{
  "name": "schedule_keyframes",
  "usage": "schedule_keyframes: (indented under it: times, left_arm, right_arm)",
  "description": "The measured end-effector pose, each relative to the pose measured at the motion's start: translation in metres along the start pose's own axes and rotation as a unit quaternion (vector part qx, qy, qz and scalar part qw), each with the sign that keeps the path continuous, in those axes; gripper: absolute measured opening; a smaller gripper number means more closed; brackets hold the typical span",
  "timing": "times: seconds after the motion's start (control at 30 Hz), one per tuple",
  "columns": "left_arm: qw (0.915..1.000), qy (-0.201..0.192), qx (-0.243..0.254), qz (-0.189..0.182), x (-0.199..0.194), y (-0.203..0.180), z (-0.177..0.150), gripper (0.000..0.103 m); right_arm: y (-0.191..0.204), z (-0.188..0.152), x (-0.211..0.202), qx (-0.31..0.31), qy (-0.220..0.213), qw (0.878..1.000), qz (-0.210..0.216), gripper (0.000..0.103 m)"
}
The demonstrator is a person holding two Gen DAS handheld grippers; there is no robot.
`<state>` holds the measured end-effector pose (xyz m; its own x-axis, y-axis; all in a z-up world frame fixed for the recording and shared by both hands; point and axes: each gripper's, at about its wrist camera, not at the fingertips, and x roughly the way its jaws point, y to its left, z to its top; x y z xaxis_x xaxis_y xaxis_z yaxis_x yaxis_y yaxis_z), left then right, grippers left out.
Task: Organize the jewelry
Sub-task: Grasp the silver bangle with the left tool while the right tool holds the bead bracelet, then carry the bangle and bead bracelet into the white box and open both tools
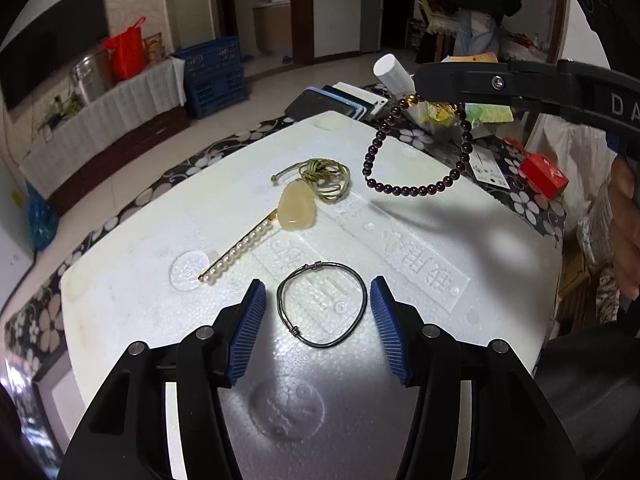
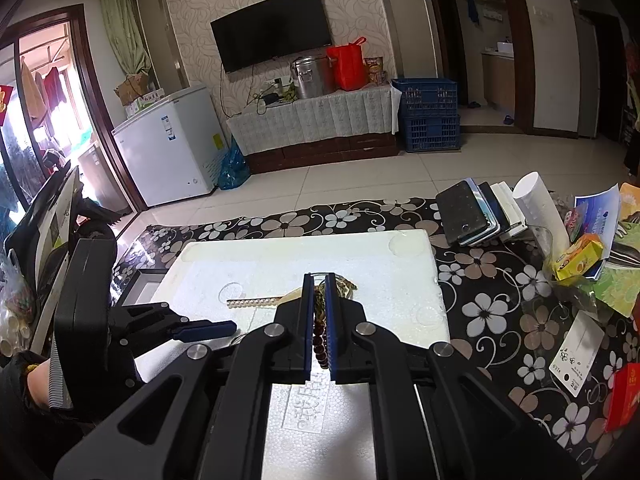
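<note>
A white foam board [image 1: 400,216] lies on the table. My left gripper [image 1: 318,290] is open, low over the board, its blue pads either side of a thin dark wire bangle [image 1: 322,305] that lies flat. Beyond it lie a pearl hair clip [image 1: 240,249] and a pale yellow stone pendant [image 1: 295,208] on a green cord. My right gripper [image 1: 420,98] is shut on a dark red bead bracelet [image 1: 404,189], which hangs in the air above the board's far right. In the right wrist view the bracelet [image 2: 319,336] sits pinched between the pads of the right gripper [image 2: 319,278].
A floral black tablecloth [image 2: 500,280] covers the table. At the back stand a stack of phones [image 1: 340,102], a white cup [image 1: 394,72], papers, a white tag [image 1: 486,168] and a red box [image 1: 544,174]. A dark frame [image 2: 142,286] lies left of the board.
</note>
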<state>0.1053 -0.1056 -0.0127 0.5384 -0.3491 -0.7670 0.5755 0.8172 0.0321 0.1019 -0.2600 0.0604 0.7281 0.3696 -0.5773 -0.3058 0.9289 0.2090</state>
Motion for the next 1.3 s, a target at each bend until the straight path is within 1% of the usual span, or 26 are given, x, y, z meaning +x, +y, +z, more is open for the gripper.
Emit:
schedule_keyframes:
  times: [0.27,0.4,0.57,0.77,0.9,0.97,1.3]
  left_arm:
    - [0.9999,-0.002,0.006,0.008,-0.005,0.002,0.000,0.047]
    - [0.9998,-0.013,-0.007,0.016,-0.021,0.010,-0.001,0.047]
    - [0.9986,-0.031,-0.021,0.036,-0.052,0.026,-0.007,0.047]
    - [0.9957,-0.046,-0.046,0.066,-0.088,0.053,-0.022,0.047]
    - [0.9931,-0.049,-0.063,0.086,-0.104,0.074,-0.034,0.047]
    - [0.9913,-0.051,-0.073,0.097,-0.113,0.087,-0.041,0.047]
    - [0.9798,-0.049,-0.130,0.144,-0.146,0.153,-0.088,0.047]
  right_arm:
    - [0.012,0.002,-0.003,-0.009,-0.002,1.000,0.002,0.006]
    - [0.023,0.003,-0.005,-0.015,-0.004,1.000,0.008,0.006]
    - [0.039,0.004,-0.004,-0.024,-0.007,1.000,0.019,0.006]
    - [0.078,0.006,0.001,-0.045,-0.010,0.998,0.045,0.006]
    - [0.108,0.008,0.006,-0.059,-0.012,0.996,0.068,0.006]
    - [0.126,0.007,0.011,-0.070,-0.010,0.994,0.080,0.006]
    - [0.192,-0.001,0.035,-0.099,0.008,0.988,0.120,0.006]
